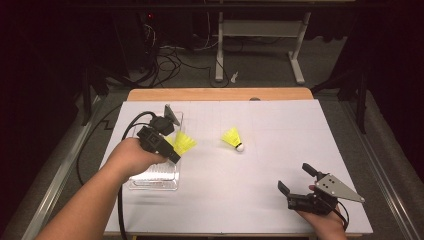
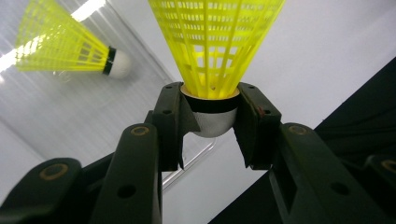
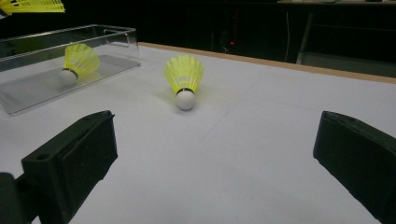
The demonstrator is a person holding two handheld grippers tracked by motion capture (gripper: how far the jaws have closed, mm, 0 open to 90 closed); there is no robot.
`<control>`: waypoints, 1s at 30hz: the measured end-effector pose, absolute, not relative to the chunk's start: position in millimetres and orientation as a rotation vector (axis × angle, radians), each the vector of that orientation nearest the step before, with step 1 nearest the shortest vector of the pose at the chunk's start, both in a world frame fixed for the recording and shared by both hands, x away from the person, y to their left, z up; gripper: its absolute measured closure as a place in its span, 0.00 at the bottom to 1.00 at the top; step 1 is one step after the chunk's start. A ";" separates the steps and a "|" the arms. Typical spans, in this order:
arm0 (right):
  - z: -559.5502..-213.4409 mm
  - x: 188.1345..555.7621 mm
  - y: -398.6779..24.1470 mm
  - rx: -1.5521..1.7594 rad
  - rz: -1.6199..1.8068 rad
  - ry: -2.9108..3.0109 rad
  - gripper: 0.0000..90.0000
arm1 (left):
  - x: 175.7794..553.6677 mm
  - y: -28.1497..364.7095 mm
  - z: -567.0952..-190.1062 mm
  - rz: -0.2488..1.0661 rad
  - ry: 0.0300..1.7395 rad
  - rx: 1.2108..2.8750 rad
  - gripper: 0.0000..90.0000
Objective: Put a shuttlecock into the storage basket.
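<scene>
Three yellow shuttlecocks at the table: the left gripper [image 2: 212, 119] clamps one shuttlecock [image 2: 215, 46] by its cork above the clear tray [image 1: 150, 181]. A second [image 3: 77, 63] lies inside the tray and a third [image 3: 183, 80] lies on the white table [image 1: 280, 145]; the right gripper [image 3: 215, 158] rests with jaws wide apart, holding nothing.

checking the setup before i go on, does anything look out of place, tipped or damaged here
Nothing stands out. One yellow plastic shuttlecock lies alone on the white table, outside the clear plastic tray where another lies. The left gripper grips a third by its white cork. None looks damaged.
</scene>
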State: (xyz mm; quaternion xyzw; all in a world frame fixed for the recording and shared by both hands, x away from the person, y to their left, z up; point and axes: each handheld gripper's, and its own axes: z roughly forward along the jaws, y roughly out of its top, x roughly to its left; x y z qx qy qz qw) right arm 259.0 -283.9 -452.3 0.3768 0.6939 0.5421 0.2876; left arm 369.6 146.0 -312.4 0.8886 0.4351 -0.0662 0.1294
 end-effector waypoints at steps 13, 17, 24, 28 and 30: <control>-452.8 259.4 -284.6 1.014 1.450 1.851 0.00 | 379.2 179.5 -318.5 -0.183 1.391 2.548 0.72; -452.9 259.7 -284.6 1.013 1.448 1.852 0.00 | 382.0 187.0 -321.3 -0.182 1.428 2.526 0.72; -452.7 259.4 -285.4 1.014 1.449 1.850 0.00 | 385.6 197.8 -327.0 -0.192 1.468 2.517 0.72; -452.5 259.3 -285.6 1.013 1.449 1.849 0.00 | 387.7 204.4 -332.2 -0.193 1.493 2.507 0.72; -452.4 259.1 -285.6 1.015 1.451 1.848 0.00 | 388.7 207.2 -335.1 -0.193 1.507 2.499 0.72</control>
